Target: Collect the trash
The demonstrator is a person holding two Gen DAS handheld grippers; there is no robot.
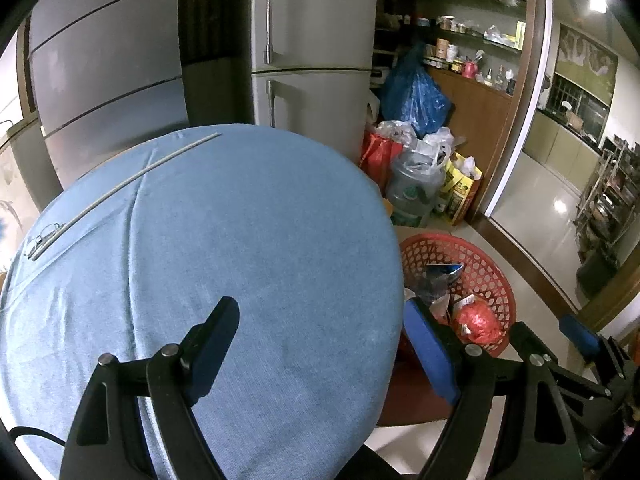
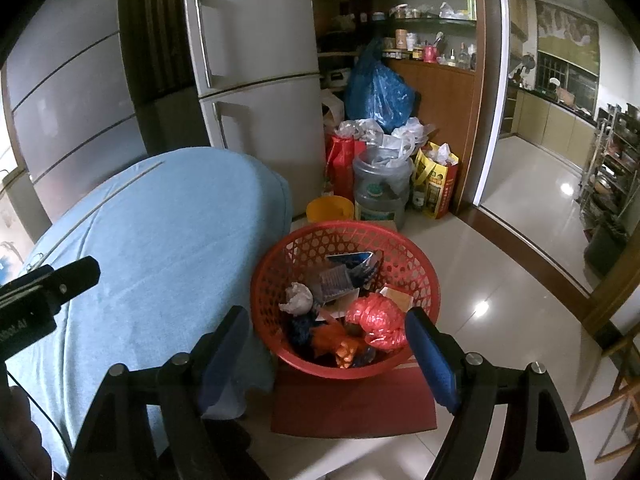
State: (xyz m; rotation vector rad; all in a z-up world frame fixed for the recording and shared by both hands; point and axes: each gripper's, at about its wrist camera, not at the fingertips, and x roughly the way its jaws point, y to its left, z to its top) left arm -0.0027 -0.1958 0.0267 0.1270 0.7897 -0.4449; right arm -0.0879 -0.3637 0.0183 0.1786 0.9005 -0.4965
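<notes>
A red plastic basket (image 2: 344, 226) stands on a red stool (image 2: 352, 404) beside the round table. It holds a red plastic bag (image 2: 376, 320), a crumpled white paper (image 2: 298, 298), a blue packet (image 2: 356, 264) and an orange wrapper (image 2: 340, 344). My right gripper (image 2: 328, 344) hovers open over the basket's near rim, nothing between its pads. My left gripper (image 1: 320, 340) hangs open above the blue tablecloth (image 1: 240, 220), also empty. The basket (image 1: 492, 276) shows past its right finger. On the cloth's far left lie a thin rod (image 1: 132, 184) and eyeglasses (image 1: 42, 238).
A grey fridge (image 2: 256, 80) stands behind the table. Next to it are piled a blue bag (image 2: 376, 88), a water jug (image 2: 380, 192), a yellow bucket (image 2: 330, 208) and shopping bags. Shelves of jars stand above. A tiled floor (image 2: 500, 280) runs right to a doorway.
</notes>
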